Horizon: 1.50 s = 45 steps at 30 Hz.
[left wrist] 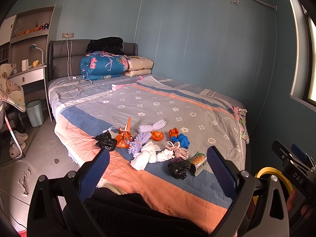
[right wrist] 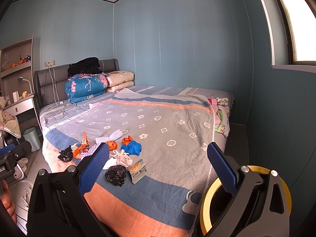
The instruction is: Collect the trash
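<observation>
Both my tools are held low at the foot of the bed, spread wide with nothing between their blue pads: my left tool point(left wrist: 158, 167) and my right tool point(right wrist: 158, 165) are both released. Just under my right tool sits a bin with a yellow rim point(right wrist: 205, 207), beside the bed's corner; I can't tell what is inside its dark opening.

The trash lies in a loose cluster on the patterned bedspread point(left wrist: 187, 102), near the foot end. Closest to me are a crumpled black bag point(left wrist: 178, 167) and a snack packet with a yellow picture point(left wrist: 198, 162), touching each other. Just beyond them sit white crumpled tissues point(left wrist: 147, 157) and a knotted pinkish bundle point(left wrist: 178, 150). Farther on lie a blue wad point(left wrist: 182, 139), orange peels point(left wrist: 157, 134), purple foam netting point(left wrist: 141, 139), an orange wrapper point(left wrist: 124, 136) and another black bag point(left wrist: 105, 141) at the left edge of the cluster.

Well past them, at the headboard, folded quilts point(left wrist: 102, 65) are stacked, with white cables point(left wrist: 73, 86) trailing on the bed. A pale waste bin point(left wrist: 35, 113) stands on the floor beside the bed's far-left side.
</observation>
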{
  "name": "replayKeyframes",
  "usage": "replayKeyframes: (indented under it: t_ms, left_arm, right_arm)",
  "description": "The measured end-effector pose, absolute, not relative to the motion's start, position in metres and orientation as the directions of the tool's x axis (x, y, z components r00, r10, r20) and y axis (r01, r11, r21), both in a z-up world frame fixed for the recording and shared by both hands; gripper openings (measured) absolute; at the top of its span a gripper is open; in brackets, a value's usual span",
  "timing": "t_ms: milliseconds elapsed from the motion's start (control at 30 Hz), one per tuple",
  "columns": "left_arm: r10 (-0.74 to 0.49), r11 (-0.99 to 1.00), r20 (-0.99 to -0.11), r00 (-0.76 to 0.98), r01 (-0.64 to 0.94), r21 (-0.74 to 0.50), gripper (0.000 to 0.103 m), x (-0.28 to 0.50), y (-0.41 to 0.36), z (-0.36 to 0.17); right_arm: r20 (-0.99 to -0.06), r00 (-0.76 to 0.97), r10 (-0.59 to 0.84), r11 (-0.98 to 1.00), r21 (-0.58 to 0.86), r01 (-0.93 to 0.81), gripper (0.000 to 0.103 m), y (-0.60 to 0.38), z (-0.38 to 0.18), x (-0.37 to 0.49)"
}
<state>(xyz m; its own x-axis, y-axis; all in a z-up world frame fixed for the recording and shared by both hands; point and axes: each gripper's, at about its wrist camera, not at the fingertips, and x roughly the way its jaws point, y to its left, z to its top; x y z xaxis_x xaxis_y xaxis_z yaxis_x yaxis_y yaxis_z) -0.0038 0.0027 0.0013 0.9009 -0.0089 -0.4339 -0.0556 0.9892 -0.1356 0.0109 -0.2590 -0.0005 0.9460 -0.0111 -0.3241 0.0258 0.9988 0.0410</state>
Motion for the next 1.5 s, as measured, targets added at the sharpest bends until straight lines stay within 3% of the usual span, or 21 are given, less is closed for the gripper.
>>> replayKeyframes:
  t_ms: [1500]
  left_arm:
    - [-0.012,0.989,-0.438,0.899,-0.054,-0.137,0.095,-0.0033,0.0058,0.0025]
  right_arm:
    - [-0.332,0.943,-0.009,0.998,0.05,0.027,0.095,-0.2577,0.0004,0.0149]
